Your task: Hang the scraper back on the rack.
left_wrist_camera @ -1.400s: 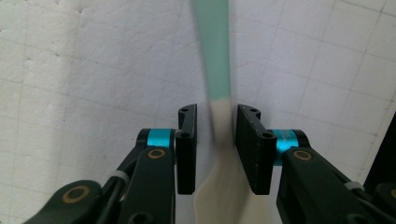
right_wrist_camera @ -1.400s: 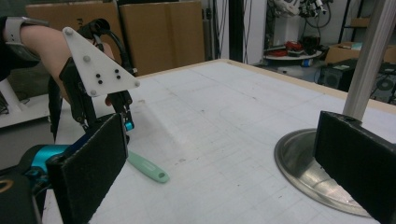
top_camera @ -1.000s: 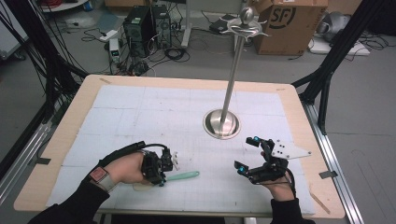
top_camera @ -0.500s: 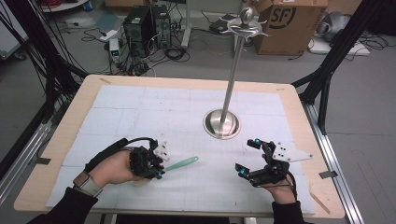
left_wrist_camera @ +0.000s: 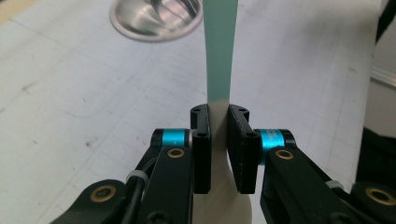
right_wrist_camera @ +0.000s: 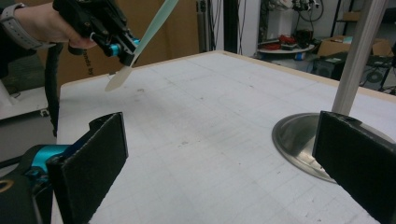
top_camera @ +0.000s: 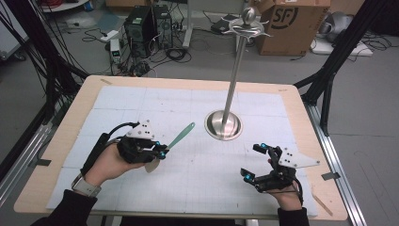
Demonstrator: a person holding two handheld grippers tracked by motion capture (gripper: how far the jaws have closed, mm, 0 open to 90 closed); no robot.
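Altogether one spatula, pale green at the handle and whitish at the blade, is clamped at its neck by the closed jaws of the left gripper and held clear above the bench toward its near left corner, handle slanting toward the single metal stand at mid-bench. Up close, the left gripper view has the two black jaws pinching the spatula where green meets white, while the right gripper view catches its blade hanging off the surface. Meanwhile the right gripper, near the near right corner, has its jaws spread wide with nothing between them, and beyond the far edge sit a cardboard box and floor cables.
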